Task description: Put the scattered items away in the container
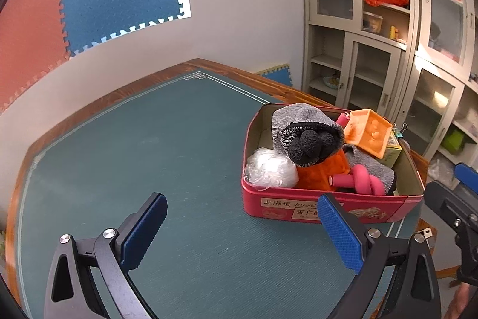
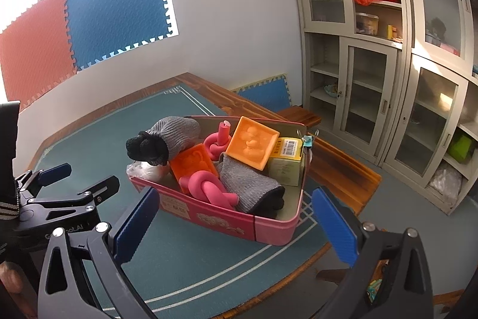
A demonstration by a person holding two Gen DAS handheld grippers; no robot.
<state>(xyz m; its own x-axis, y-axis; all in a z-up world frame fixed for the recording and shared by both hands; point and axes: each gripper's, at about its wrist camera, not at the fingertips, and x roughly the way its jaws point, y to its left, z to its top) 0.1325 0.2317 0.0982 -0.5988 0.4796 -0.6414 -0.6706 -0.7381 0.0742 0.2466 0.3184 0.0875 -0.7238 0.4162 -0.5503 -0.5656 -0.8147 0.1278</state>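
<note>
One tin (image 2: 269, 232) — two orange moulds (image 2: 252, 144)

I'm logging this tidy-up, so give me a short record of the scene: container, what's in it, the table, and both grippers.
container: red tin, no lid on it, on the green table mat
contents: grey knit gloves, pink knotted foam rod, orange moulds, small carton, clear plastic wad
loose items on mat: none visible
left gripper: jaws open, holding nothing
right gripper: jaws open, holding nothing

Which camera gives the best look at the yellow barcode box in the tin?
The right wrist view: the yellow barcode box shows its label and front face. In the left wrist view only a corner peeks out behind the orange mold.
</note>
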